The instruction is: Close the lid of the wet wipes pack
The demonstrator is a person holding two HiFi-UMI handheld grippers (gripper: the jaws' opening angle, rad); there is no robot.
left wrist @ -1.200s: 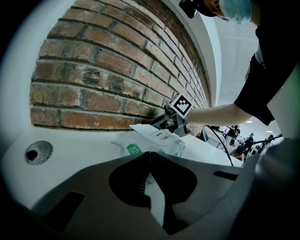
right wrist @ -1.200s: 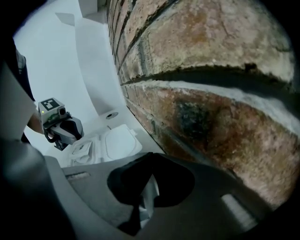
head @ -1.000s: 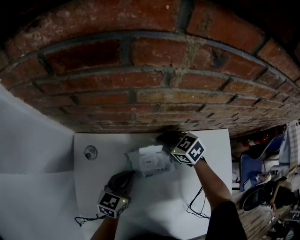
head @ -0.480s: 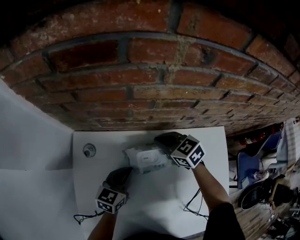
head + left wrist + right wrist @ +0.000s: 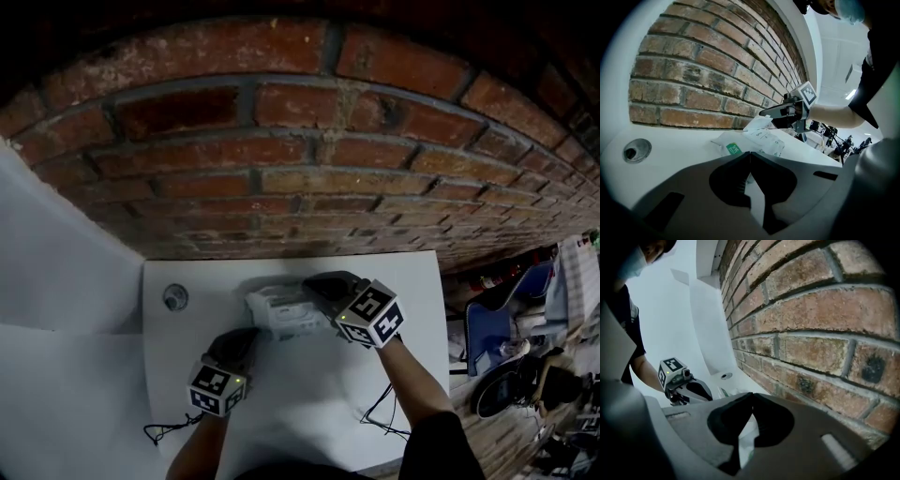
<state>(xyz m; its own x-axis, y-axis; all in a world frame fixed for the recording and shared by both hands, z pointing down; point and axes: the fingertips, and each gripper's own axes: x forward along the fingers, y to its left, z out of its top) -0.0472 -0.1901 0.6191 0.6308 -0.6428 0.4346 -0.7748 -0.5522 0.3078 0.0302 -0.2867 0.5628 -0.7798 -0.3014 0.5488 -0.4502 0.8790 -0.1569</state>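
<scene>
We saw the wet wipes pack [image 5: 281, 314] lying flat on the white table [image 5: 187, 375] near the brick wall [image 5: 281, 141]: a soft white packet with a green label [image 5: 733, 148], its lid [image 5: 758, 123] tilted up.

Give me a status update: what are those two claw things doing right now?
Left gripper shut, empty, beside wipes pack. Right gripper shut, over the lid. Lid looks part raised. Nothing blocking.

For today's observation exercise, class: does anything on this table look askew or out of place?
The pack lies askew on the table. Its lid appears to stand up rather than lie flat, just under the shut right gripper. Nothing looks spilled or damaged.
</scene>
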